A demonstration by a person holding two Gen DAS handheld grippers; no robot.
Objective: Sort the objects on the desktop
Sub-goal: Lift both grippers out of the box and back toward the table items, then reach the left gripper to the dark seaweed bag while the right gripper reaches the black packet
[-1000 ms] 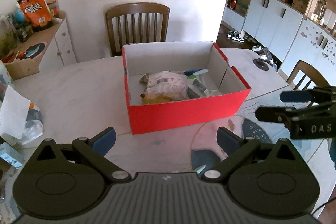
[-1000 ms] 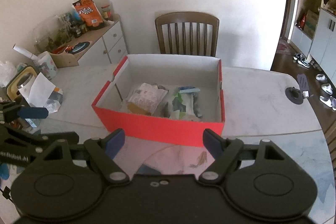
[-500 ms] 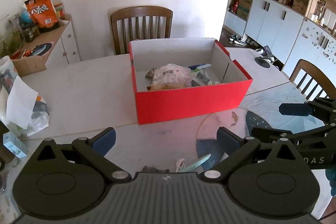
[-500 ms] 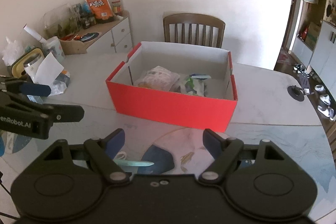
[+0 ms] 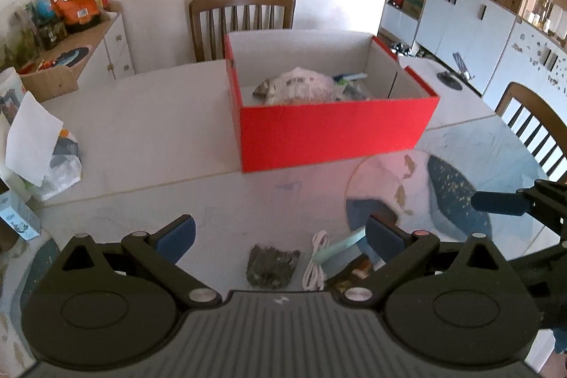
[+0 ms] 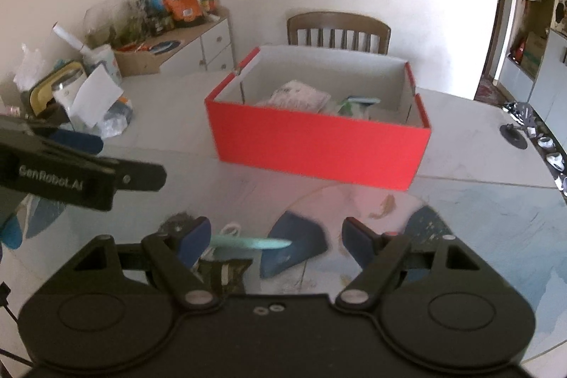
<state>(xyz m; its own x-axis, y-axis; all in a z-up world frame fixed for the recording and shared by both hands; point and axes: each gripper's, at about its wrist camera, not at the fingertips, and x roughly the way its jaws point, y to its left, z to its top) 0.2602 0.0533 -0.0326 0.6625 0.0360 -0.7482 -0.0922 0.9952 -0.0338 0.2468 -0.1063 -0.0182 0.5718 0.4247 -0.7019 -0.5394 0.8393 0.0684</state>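
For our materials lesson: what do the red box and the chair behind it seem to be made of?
Red box: probably cardboard, matte red outside, plain white inside, with thin folded walls. Chair: seemingly wood, brown with a slight sheen, slatted back.

— From where does the left wrist view look?

— From low over the pale marble worktop (image 5: 141,130), facing the open red cardboard box (image 5: 333,133) and the brown wooden slat-back chair (image 5: 242,20) behind it; the box sits at middle range, slightly right of centre.

— And the right wrist view?

— It faces the same way from further right, at similar range. Both views share the box (image 6: 319,144), the chair (image 6: 338,30) and the white sideboard (image 6: 209,48) at left.
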